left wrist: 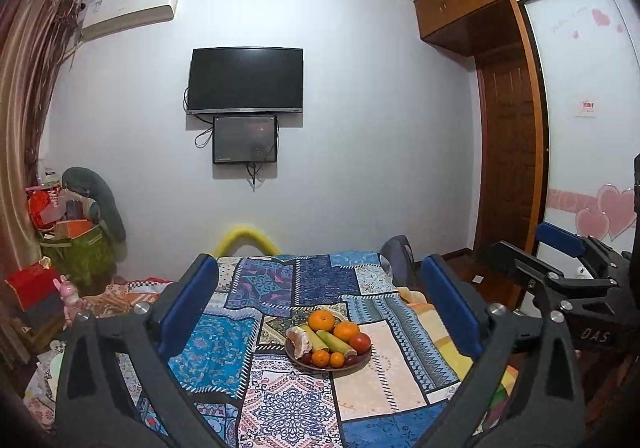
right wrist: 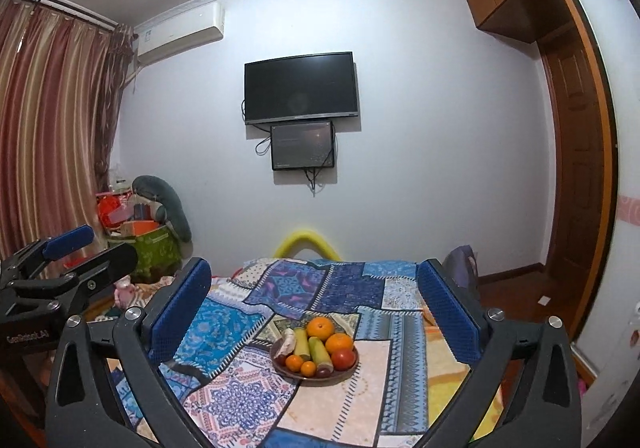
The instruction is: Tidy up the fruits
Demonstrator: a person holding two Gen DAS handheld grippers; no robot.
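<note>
A brown plate point(left wrist: 349, 367) of fruit sits on the patchwork cloth, also in the right wrist view point(right wrist: 344, 374). It holds oranges point(left wrist: 321, 320), a red tomato point(left wrist: 361, 342), green cane pieces point(left wrist: 335, 342), small tangerines point(left wrist: 321, 358), dark grapes and a pale peeled piece point(left wrist: 299, 340). My left gripper point(left wrist: 320, 300) is open and empty, held above and short of the plate. My right gripper point(right wrist: 316, 300) is open and empty at a similar height. Each gripper shows at the side of the other's view: the right one point(left wrist: 560, 248) and the left one point(right wrist: 80, 248).
The patchwork cloth point(left wrist: 288, 400) covers a table or bed. A yellow curved tube point(left wrist: 246, 236) and a dark bag point(left wrist: 400, 256) stand at its far edge. Boxes and bags point(left wrist: 76, 236) pile at the left by the curtain. A wardrobe point(left wrist: 512, 151) stands right.
</note>
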